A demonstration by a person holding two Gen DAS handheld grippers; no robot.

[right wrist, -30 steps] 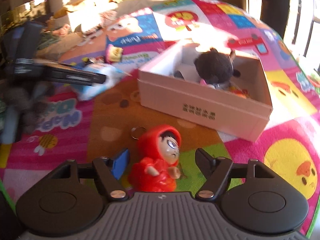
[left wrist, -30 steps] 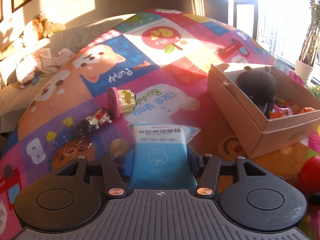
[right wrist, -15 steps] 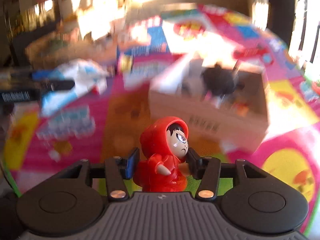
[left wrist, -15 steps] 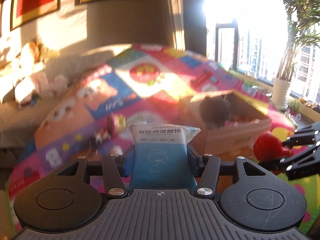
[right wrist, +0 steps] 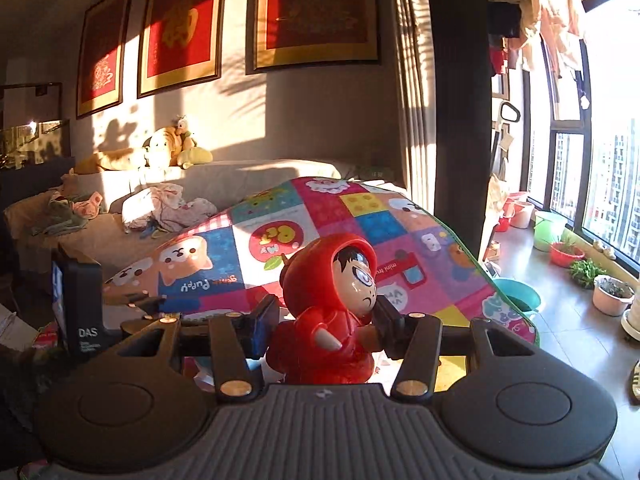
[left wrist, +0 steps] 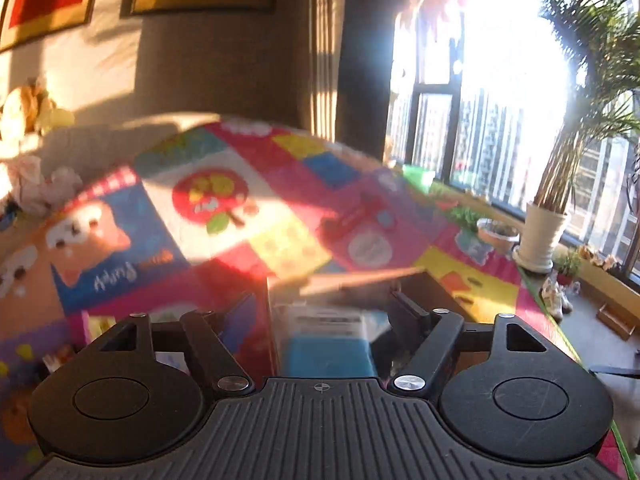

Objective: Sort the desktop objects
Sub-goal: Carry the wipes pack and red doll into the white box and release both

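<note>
Your left gripper [left wrist: 320, 316] has just been opening: its fingers stand apart, and the blue pack [left wrist: 326, 344] sits blurred between them, no longer pinched, just above the box [left wrist: 360, 278]. If it catches the box rim as it drops, it could land on the mat [left wrist: 256, 216] instead. Your right gripper [right wrist: 326, 320] has its fingers clamped on the red doll [right wrist: 332, 312], lifted clear of the mat. The grip is on the rounded body below a large head, so a quick swing could make the doll twist or slip.

The pack's print is too smeared to read. On the mat you can read "Puppy" upside down, and "DAS" on the black device [right wrist: 82, 308] at left.
</note>
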